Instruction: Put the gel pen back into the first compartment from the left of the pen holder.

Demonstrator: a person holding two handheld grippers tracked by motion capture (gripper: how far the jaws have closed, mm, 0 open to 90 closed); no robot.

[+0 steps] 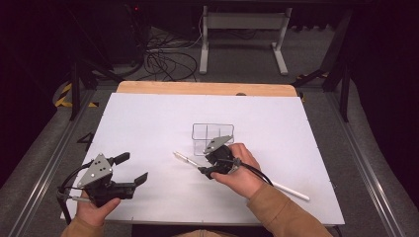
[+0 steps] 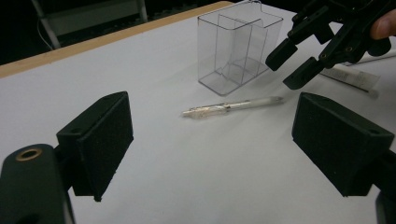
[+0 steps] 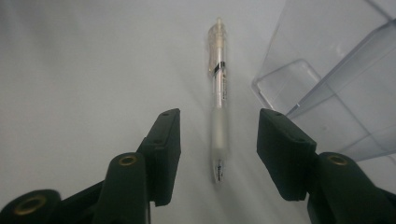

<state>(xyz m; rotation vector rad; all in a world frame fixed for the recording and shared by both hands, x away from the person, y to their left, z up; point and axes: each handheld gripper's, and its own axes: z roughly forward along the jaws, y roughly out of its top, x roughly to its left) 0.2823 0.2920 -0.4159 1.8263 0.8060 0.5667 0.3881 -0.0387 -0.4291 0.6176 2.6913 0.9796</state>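
White paper covers the table [image 1: 148, 118], with a bare wooden strip along its far edge; at about eight o'clock on the sheet the left gripper [image 1: 132, 169] rests in the person's left hand [image 1: 94, 207], its jaws spread wide with nothing between them, black pads [image 2: 100, 140] well apart in the left gripper view; moving right, a clear-barrelled pen [image 2: 231, 107] lies flat near the sheet's centre, just in front of the clear plastic organiser box [image 1: 211, 134], which stands upright with inner dividers at roughly twelve o'clock from the pen; the right gripper [image 3: 218, 154] hangs over the pen's grip end, jaws parted on either side of the barrel, pads not touching it; the right hand [image 1: 244, 170] holds that gripper; at four o'clock a second white pen [image 1: 291, 191] lies on the sheet.
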